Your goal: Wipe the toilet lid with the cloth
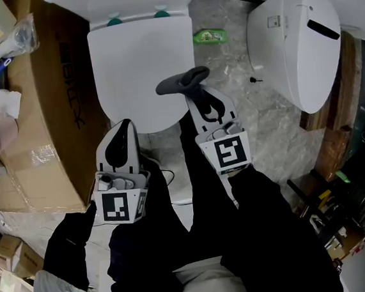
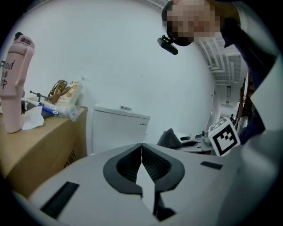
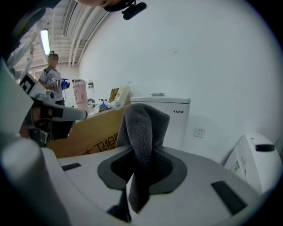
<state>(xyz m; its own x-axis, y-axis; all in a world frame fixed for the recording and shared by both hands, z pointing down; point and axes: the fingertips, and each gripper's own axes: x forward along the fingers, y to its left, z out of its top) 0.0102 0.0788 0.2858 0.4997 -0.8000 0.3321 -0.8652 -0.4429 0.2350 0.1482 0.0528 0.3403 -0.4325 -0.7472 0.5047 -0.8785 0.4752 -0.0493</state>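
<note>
Cloth (image 3: 143,132) pinched in right gripper (image 1: 195,93) near toilet lid (image 1: 138,69).

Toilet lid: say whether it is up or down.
Down. The lid lies flat, its white top facing up in the head view.

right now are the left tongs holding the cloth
No, the left tongs are shut on nothing; the grey cloth hangs in the right tongs.

- Storage hall or workshop.
- White lidded toilet (image 1: 142,75) ahead of left claw (image 1: 124,124); second white toilet (image 1: 294,41) right of right claw (image 1: 197,94).
- Brown cardboard carton (image 1: 43,104) left of both.
- Long ceiling strip light (image 3: 44,40).
</note>
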